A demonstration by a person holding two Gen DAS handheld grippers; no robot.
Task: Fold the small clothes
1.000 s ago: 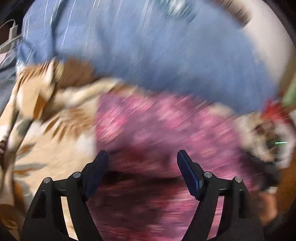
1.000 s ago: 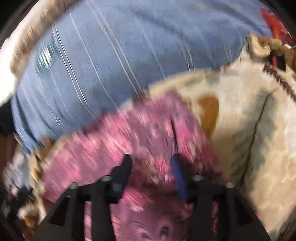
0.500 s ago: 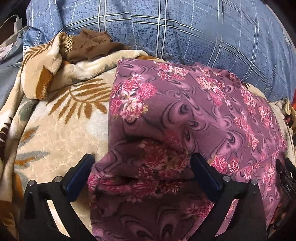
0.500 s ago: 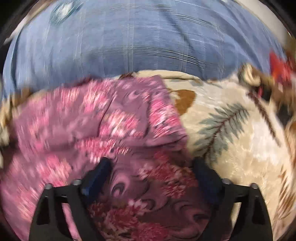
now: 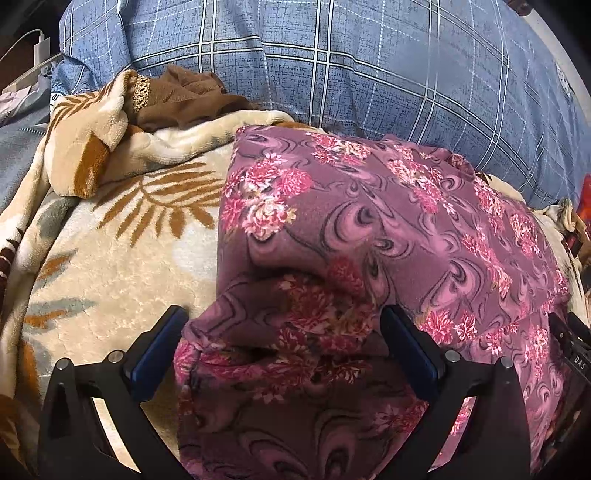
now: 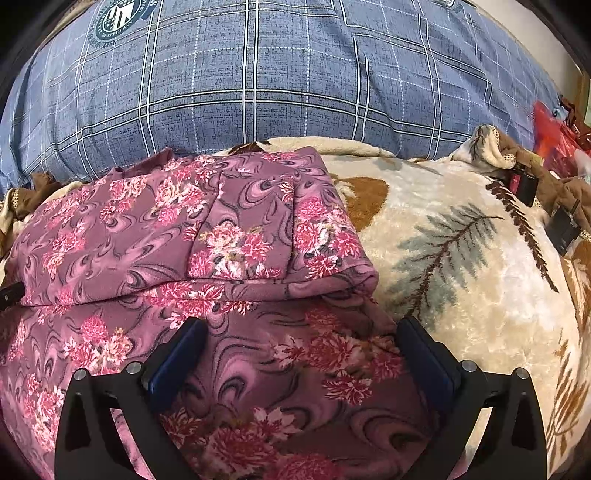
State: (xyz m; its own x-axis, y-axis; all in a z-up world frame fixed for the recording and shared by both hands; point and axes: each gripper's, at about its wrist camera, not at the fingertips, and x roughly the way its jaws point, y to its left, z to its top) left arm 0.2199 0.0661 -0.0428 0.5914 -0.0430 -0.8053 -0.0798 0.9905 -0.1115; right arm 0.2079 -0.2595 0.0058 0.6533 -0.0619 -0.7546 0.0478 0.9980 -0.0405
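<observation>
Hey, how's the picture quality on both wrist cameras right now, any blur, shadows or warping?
Left wrist view: sharp, with fisheye bending the blue plaid bedding; the floral garment falls into shadow near the left tool. Right wrist view: also sharp, same curved edges and dark corners; the cloth by the right tool looks dim.

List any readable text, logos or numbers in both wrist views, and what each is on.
"DAS": on a black device at the right edge of the left wrist view.
Round crest print on the blue plaid bedding: ring lettering too small and warped to read.
Partial print on the blue fabric's left edge: unreadable.
Floral garment, leaf blanket: no text.
</observation>
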